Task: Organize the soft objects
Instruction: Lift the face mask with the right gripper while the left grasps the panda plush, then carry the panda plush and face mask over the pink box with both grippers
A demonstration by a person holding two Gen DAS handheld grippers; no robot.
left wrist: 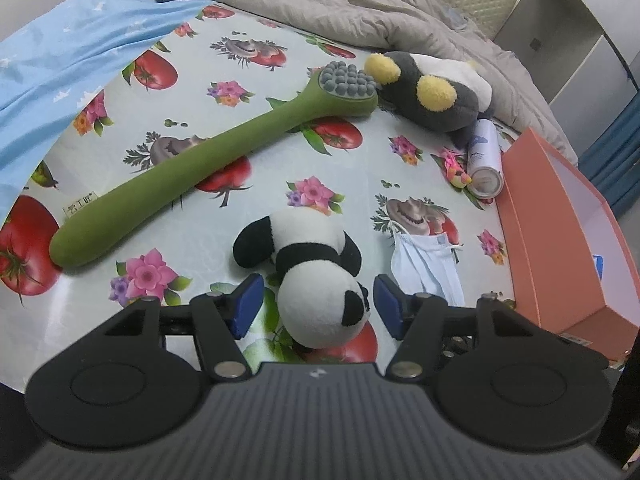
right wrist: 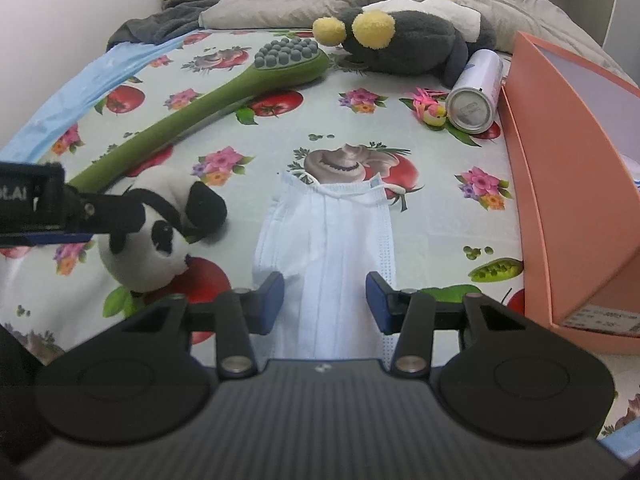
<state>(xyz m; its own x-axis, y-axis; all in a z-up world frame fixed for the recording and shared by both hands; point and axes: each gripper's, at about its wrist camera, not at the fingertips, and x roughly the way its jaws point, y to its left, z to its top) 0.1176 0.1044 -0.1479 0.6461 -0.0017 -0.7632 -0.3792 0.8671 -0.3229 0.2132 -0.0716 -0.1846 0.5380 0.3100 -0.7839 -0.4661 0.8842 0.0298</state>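
A panda plush (left wrist: 316,276) lies on the flowered cloth (left wrist: 224,152). My left gripper (left wrist: 318,306) is open, its blue pads on either side of the panda's head with gaps. In the right wrist view the panda (right wrist: 160,228) lies at left with the left gripper's finger (right wrist: 100,208) over it. My right gripper (right wrist: 325,304) is open, its pads either side of a white face mask (right wrist: 324,248) lying flat. The mask also shows in the left wrist view (left wrist: 424,264). A grey and yellow plush (left wrist: 432,92) lies at the back (right wrist: 408,36).
A long green massage brush (left wrist: 208,168) lies diagonally (right wrist: 208,96). A white spray can (right wrist: 476,92) and a small pink toy (right wrist: 430,108) lie by an open orange box (right wrist: 568,184) at right. Grey bedding (left wrist: 360,8) and blue cloth (left wrist: 60,72) lie behind.
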